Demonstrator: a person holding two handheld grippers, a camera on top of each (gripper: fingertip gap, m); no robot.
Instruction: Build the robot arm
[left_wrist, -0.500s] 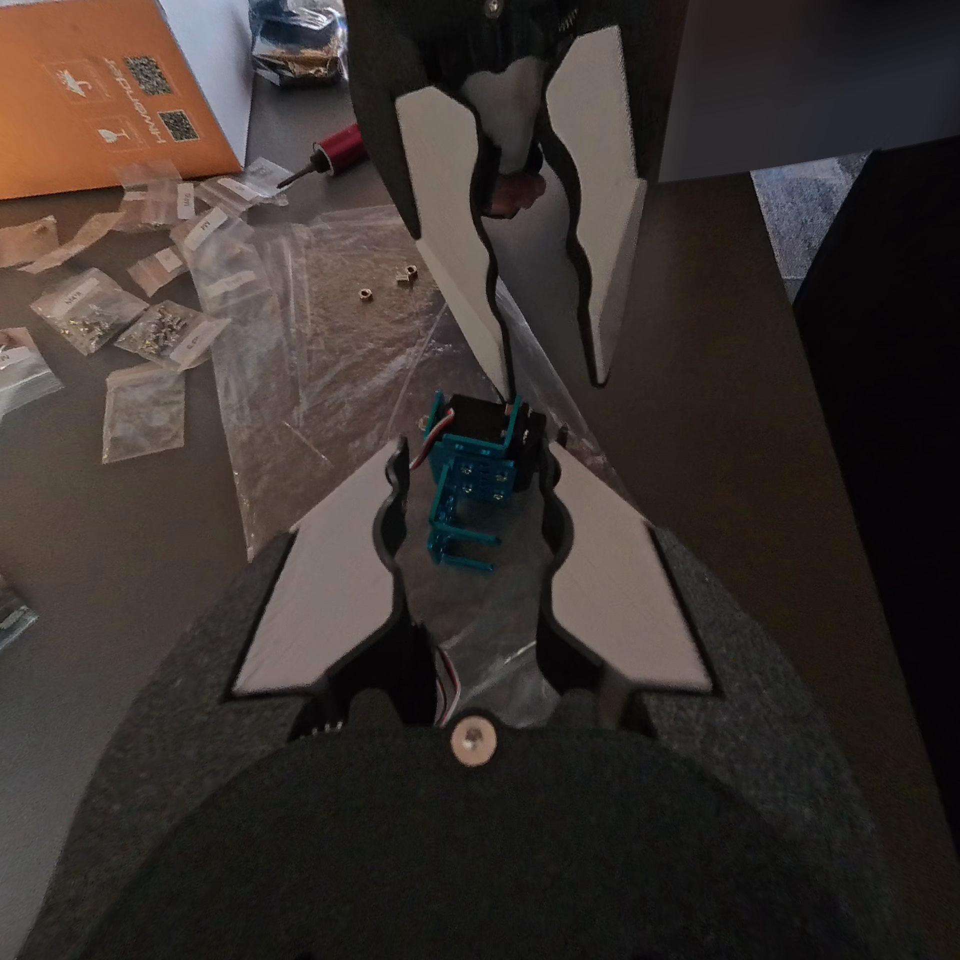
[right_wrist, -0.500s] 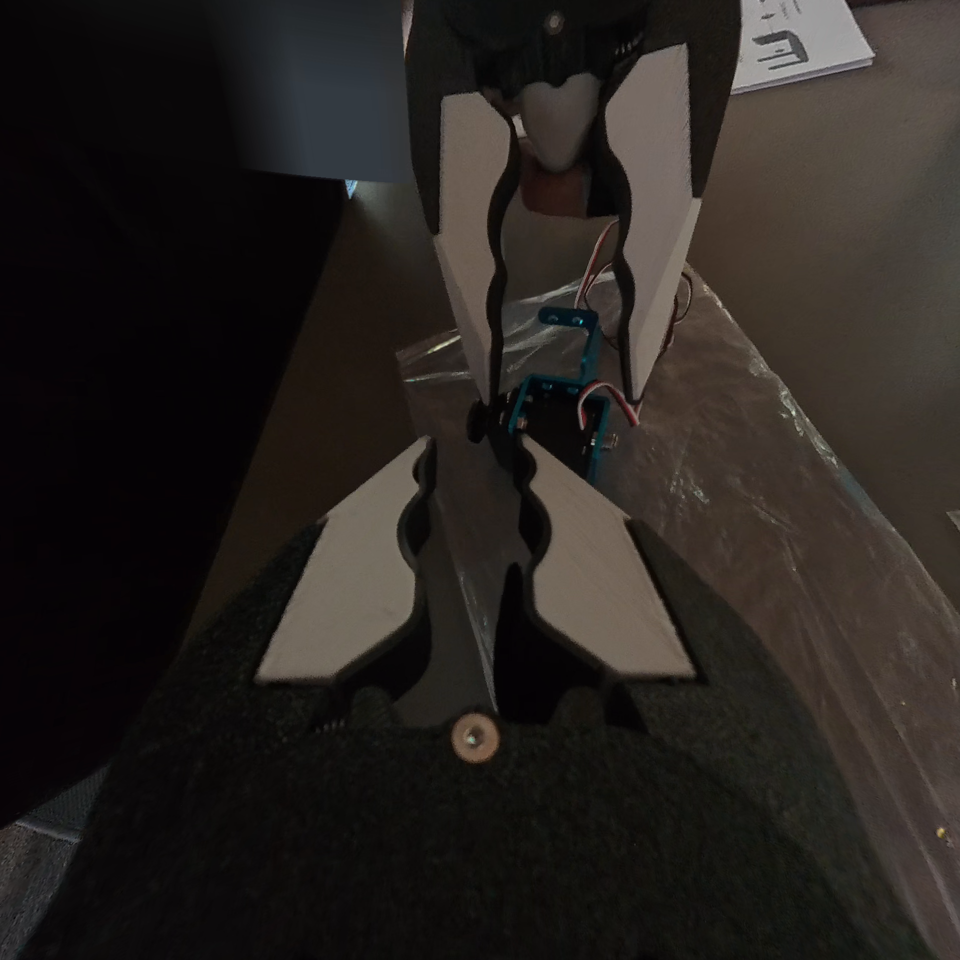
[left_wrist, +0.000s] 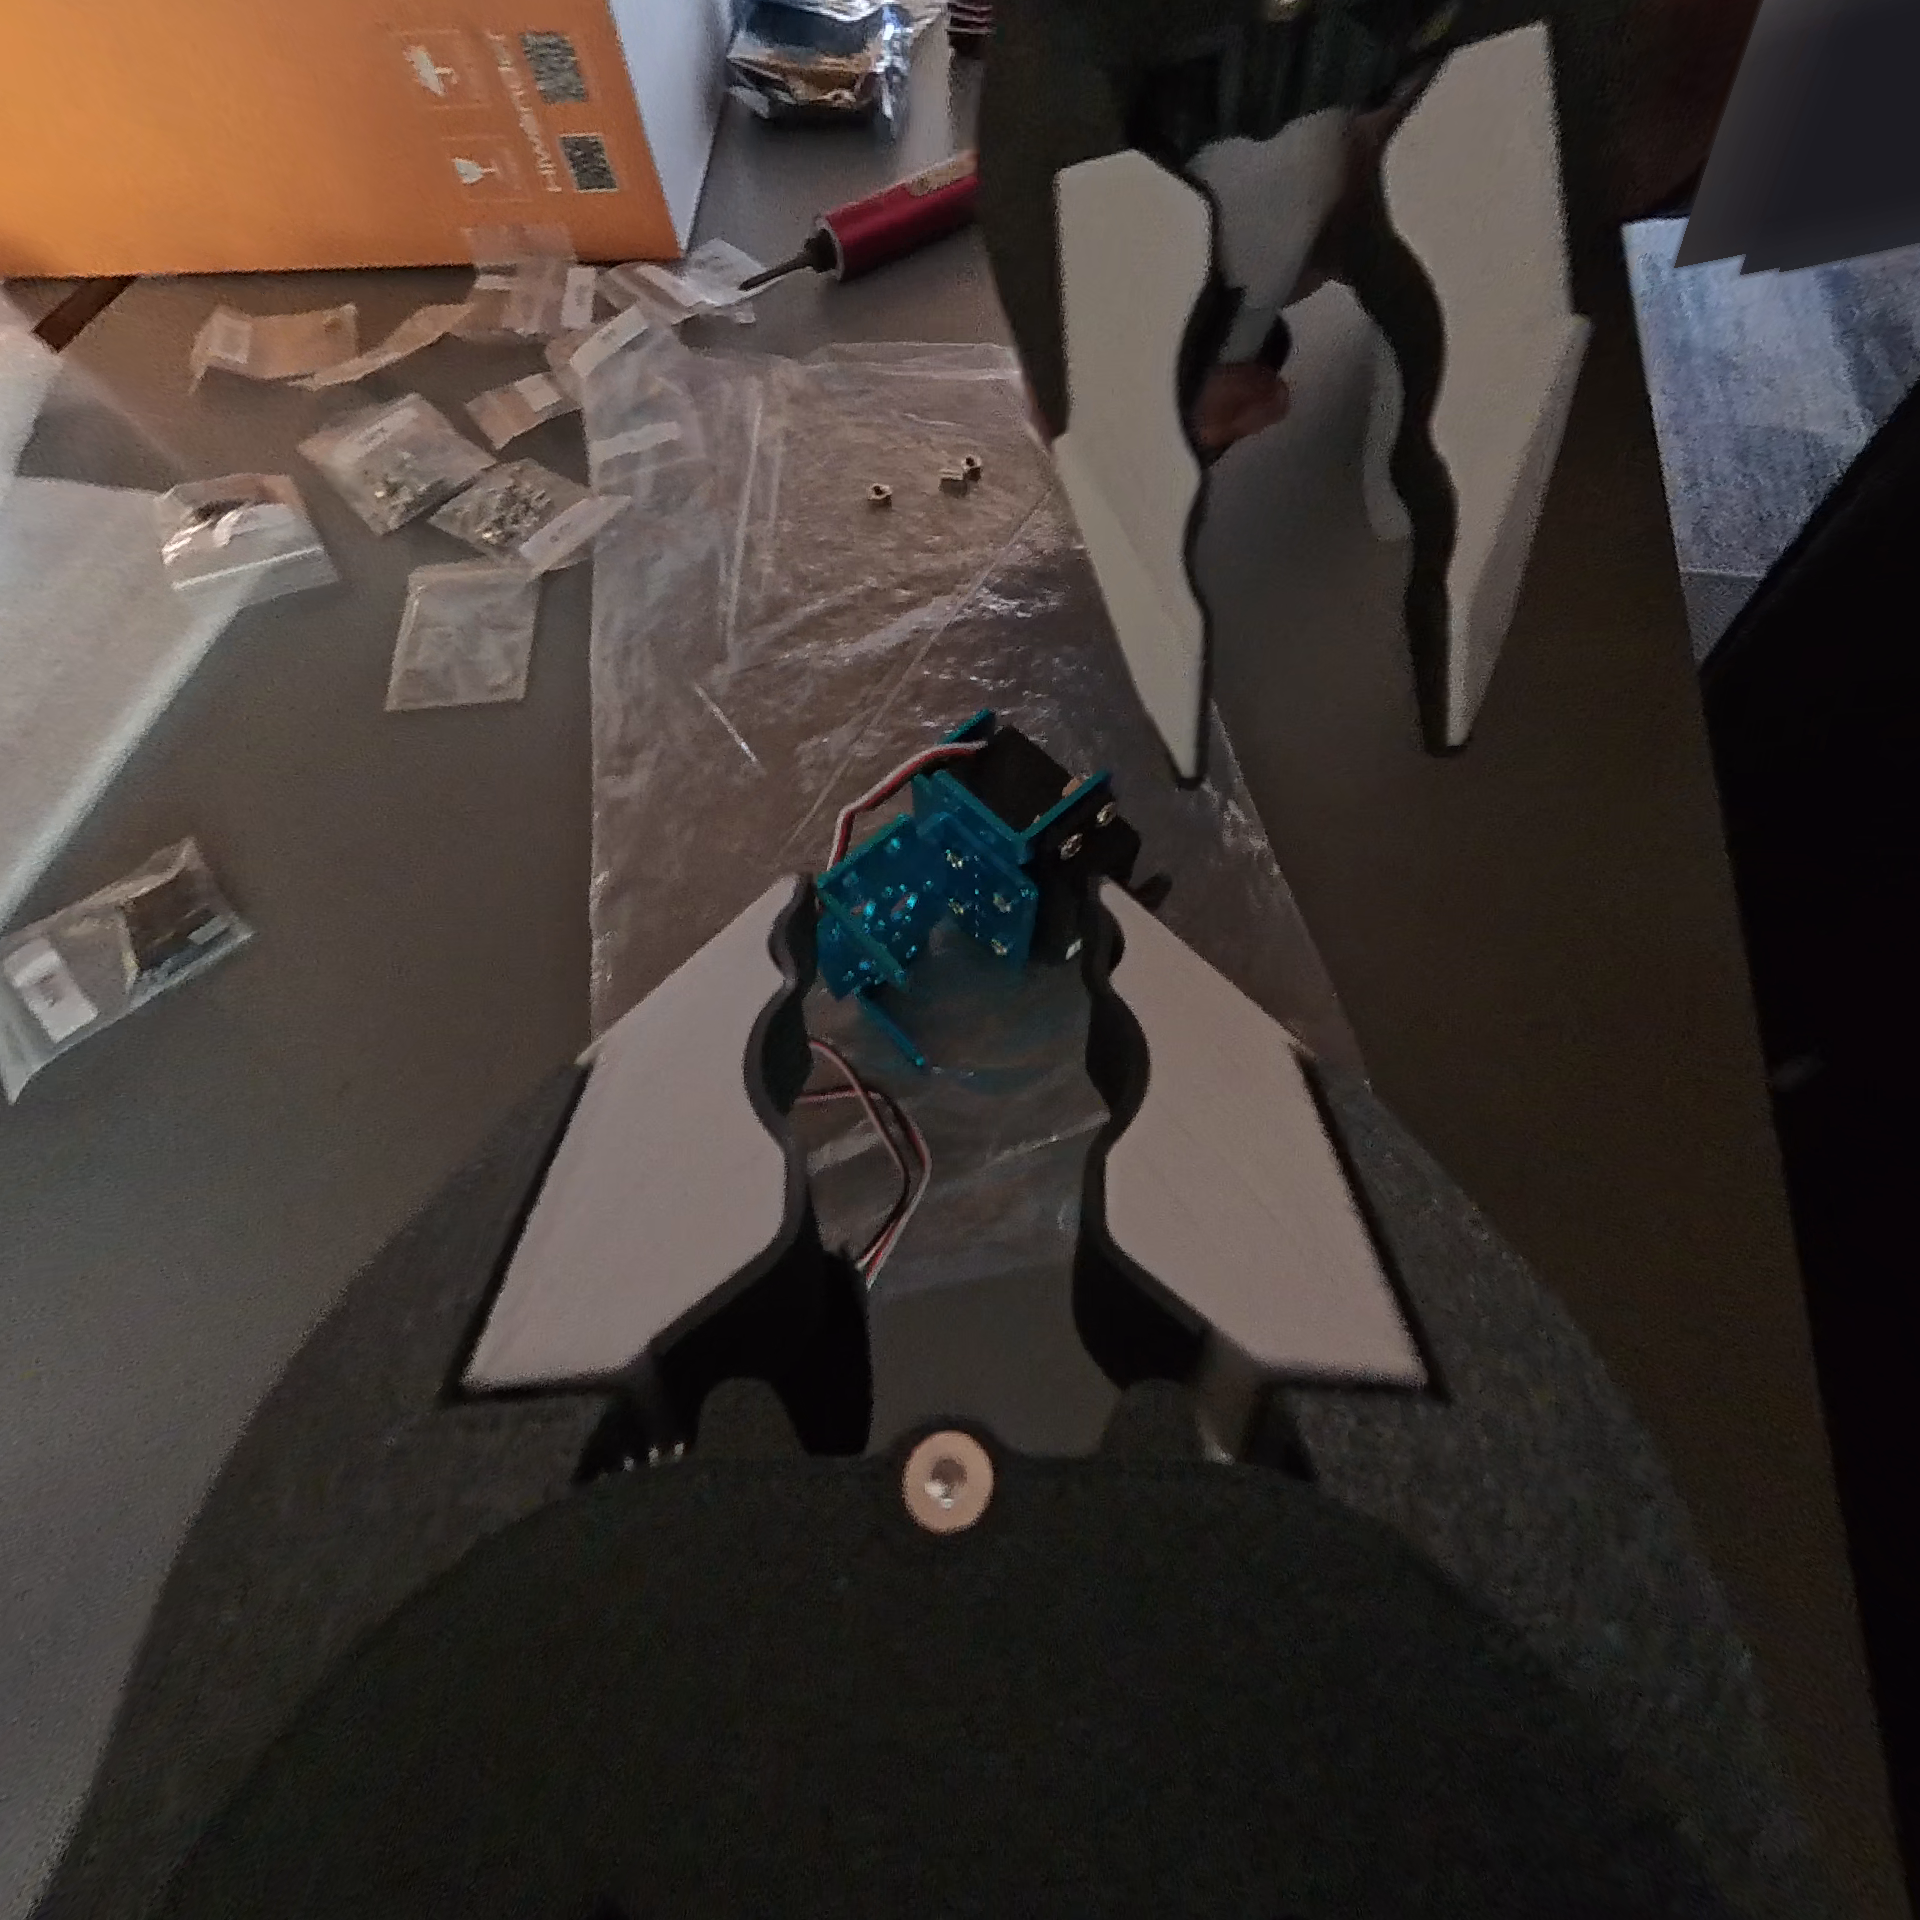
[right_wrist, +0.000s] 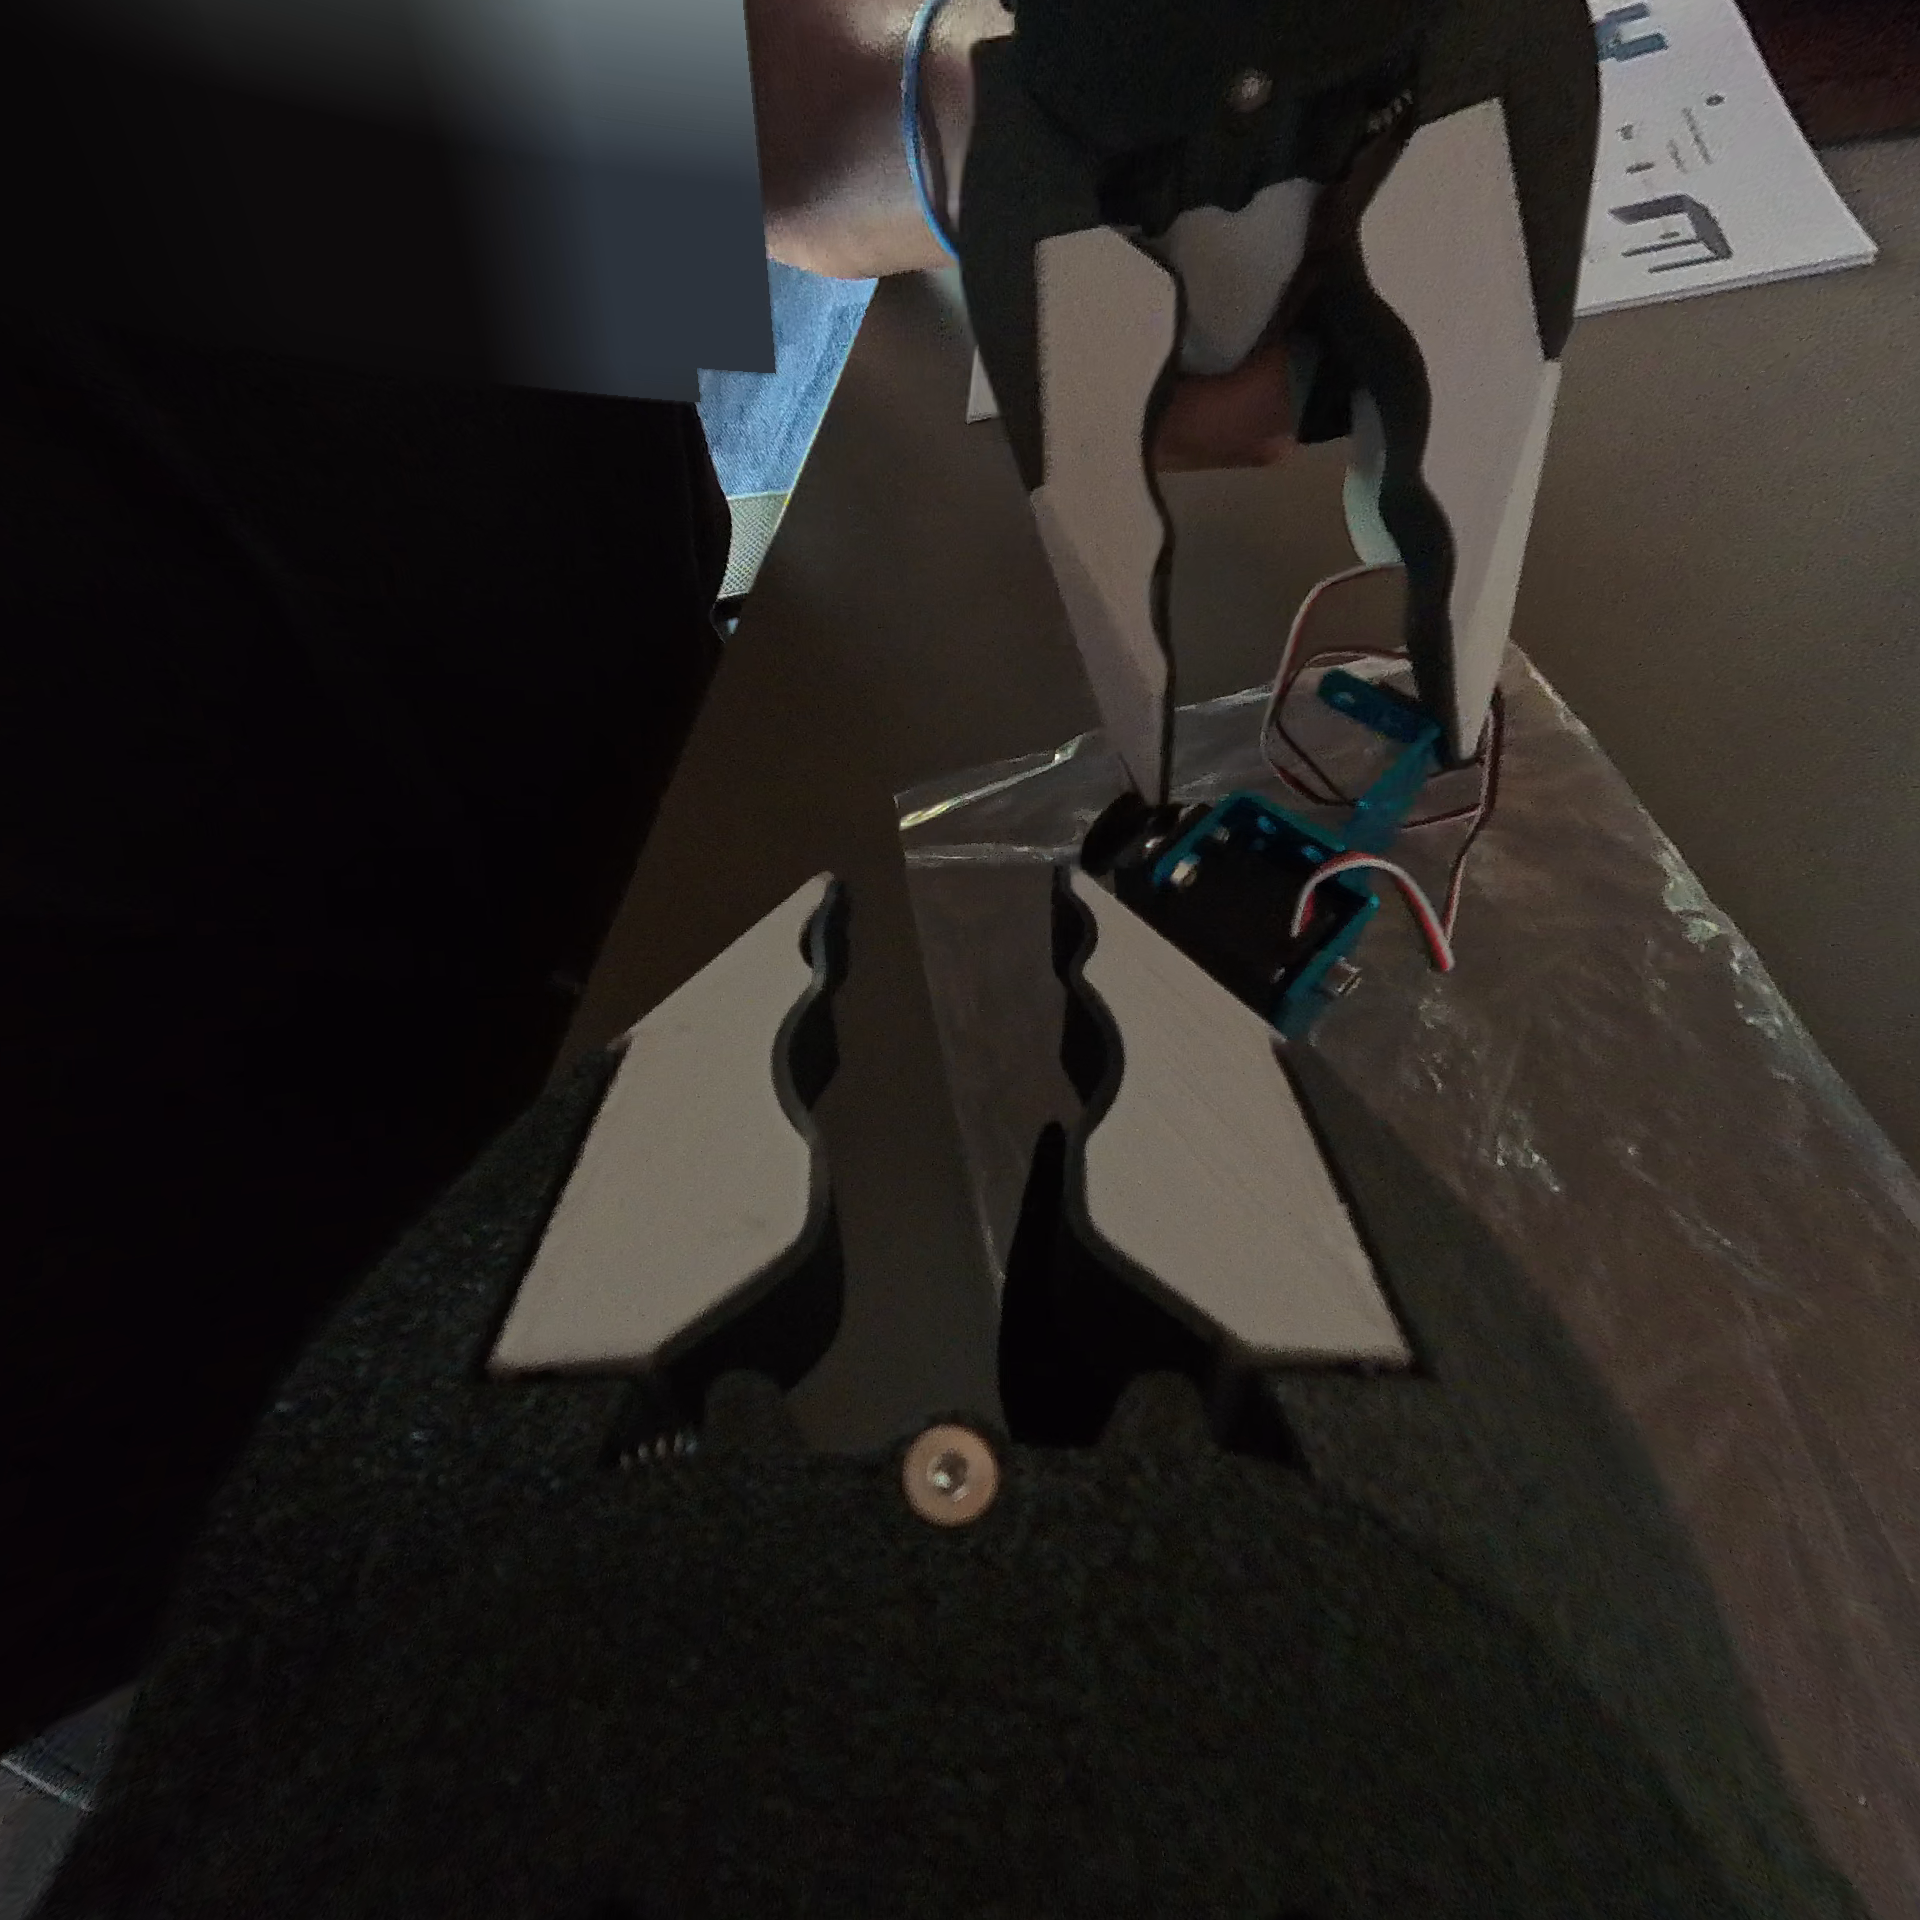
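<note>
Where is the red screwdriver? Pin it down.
In the left wrist view, the red screwdriver lies on the table at the top centre, right of the orange box and just left of the right tool. The right wrist view does not show it.

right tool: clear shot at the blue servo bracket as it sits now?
Probably yes. The right tool is open and empty, just short of the blue servo bracket lying on the plastic sheet. The left tool straddles the far end; the near end looks free.

We see the servo bracket (left_wrist: 966, 883) on the plastic sheet (left_wrist: 831, 540); small bags (left_wrist: 457, 499) lie at ten o'clock, the screwdriver (left_wrist: 883, 223) at twelve.
</note>
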